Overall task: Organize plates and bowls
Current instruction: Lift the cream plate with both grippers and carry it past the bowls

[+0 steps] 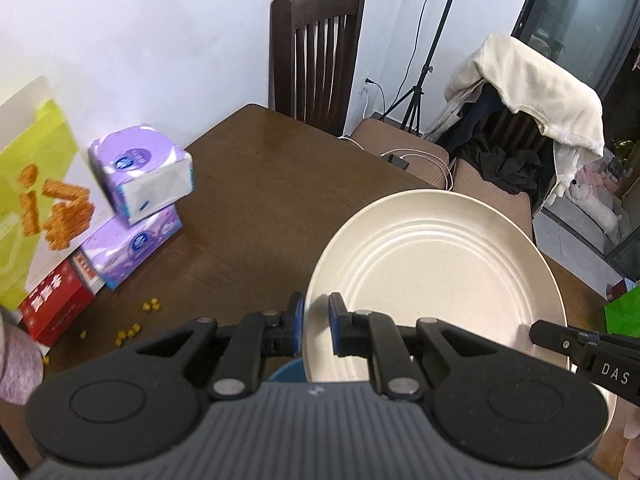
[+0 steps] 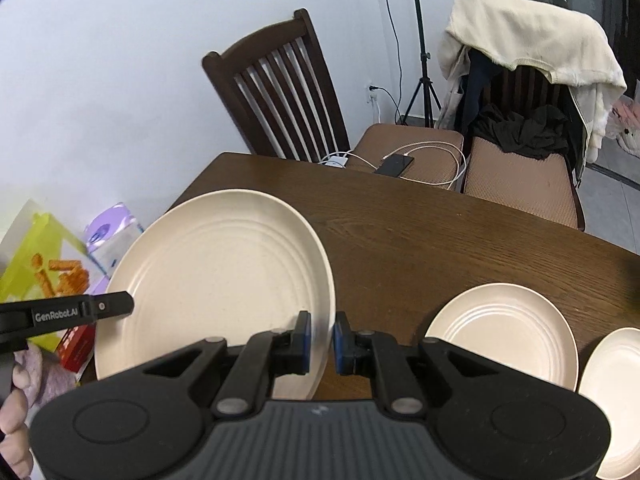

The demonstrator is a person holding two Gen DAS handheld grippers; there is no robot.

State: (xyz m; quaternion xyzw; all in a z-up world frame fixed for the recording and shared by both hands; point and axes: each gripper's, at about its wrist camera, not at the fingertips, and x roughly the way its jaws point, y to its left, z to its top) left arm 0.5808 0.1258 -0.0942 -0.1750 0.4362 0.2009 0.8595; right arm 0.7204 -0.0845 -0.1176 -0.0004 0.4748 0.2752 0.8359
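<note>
A: What do the fingers grip?
B: The left gripper [image 1: 317, 322] and right gripper [image 2: 321, 338] each pinch one rim of the large cream plate [image 2: 216, 272], clear of the table [image 2: 420, 232].
A: Beyond them?
B: Two smaller plates [image 2: 508, 332] lie right of the right fingers.

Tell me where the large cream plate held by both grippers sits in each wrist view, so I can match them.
Left wrist view: the large cream plate fills the lower right, its left rim clamped by the left gripper.
Right wrist view: the same plate fills the lower left, its right rim clamped by the right gripper.
Shared landmark: the dark slatted chair behind the table's far edge.
</note>
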